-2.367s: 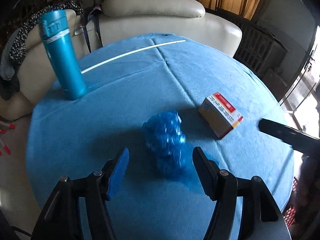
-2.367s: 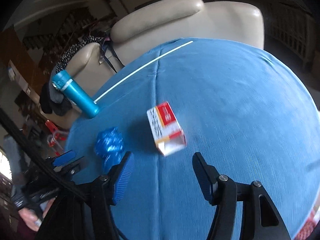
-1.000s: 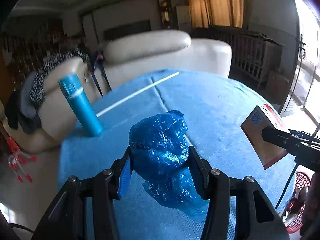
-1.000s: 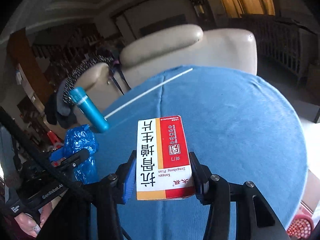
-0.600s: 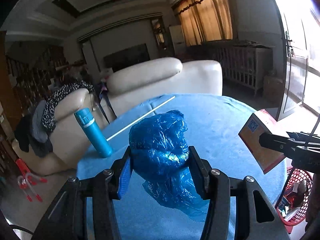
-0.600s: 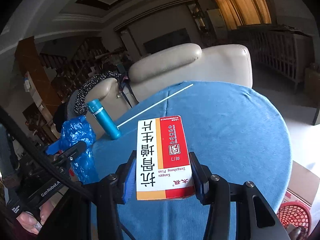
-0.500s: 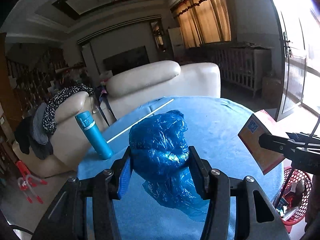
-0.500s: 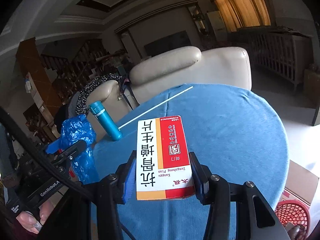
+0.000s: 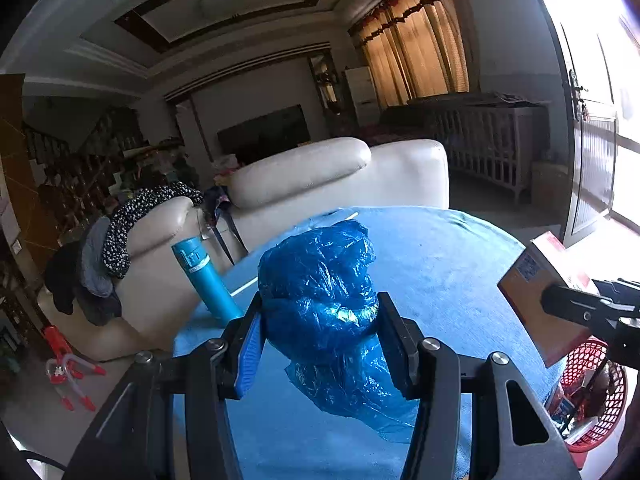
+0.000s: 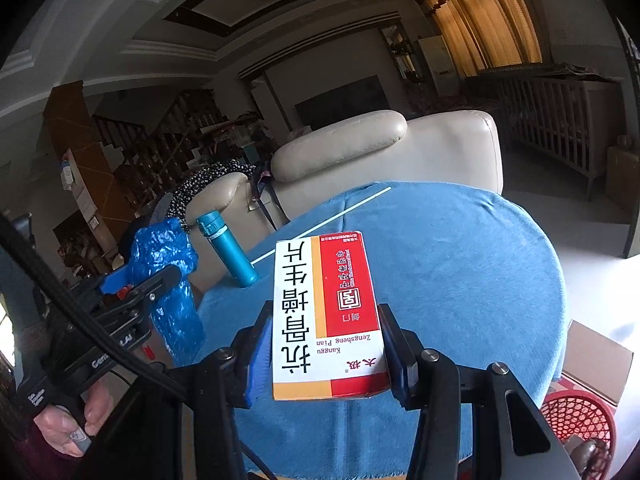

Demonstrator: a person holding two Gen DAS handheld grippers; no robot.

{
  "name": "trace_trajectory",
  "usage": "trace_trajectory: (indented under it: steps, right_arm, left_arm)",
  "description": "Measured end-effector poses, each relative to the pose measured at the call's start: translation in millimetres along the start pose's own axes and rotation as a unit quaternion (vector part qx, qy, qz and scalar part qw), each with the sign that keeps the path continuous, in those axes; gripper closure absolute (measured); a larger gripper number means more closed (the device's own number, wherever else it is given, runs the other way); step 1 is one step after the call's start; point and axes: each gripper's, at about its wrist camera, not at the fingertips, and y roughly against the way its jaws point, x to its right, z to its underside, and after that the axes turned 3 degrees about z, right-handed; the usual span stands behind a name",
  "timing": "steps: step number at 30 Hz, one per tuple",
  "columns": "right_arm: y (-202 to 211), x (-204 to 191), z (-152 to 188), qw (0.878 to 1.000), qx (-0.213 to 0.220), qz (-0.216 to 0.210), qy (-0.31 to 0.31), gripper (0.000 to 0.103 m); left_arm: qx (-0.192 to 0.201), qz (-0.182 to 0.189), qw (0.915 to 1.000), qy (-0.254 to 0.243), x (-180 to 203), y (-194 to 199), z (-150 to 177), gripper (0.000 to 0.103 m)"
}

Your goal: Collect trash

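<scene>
The left gripper is clamped on one crumpled blue plastic bag, its pads pressing the wad from both sides while a loose tail of film hangs below the jaws; squeezing the bulk rather than the tail looks like the sensible choice, since thin film would slip out of a lighter pinch. The right gripper is closed on one flat red-and-white cardboard medicine box, held by its two long edges with the printed face up, so the stiff sides take the pressure and the box does not crush. Both pieces are carried clear above the round table under its blue cloth, which lies ahead of and below each gripper; the task's two items are thus in the jaws, not on the cloth. One red mesh plastic basket stands on the floor low to the right of the right gripper, already holding some rubbish; I judge it the likely bin, so the pick-up step seems done and the drop not yet made. Two things remain on the cloth ahead and to the left: one upright teal insulated bottle near the table's edge, and one thin white stick lying across the cloth; the bottle hardly reads as trash. In the right wrist view a hand grips the left gripper's handle.
</scene>
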Motion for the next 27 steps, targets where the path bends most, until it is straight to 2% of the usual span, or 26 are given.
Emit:
trace_trajectory:
  steps: [27]
  right_arm:
    - [50,3,14,0.999,0.031,-0.016,-0.022,0.052]
  left_arm:
    - [0.026,-0.026,0.9993,-0.009,9,29,5,0.048]
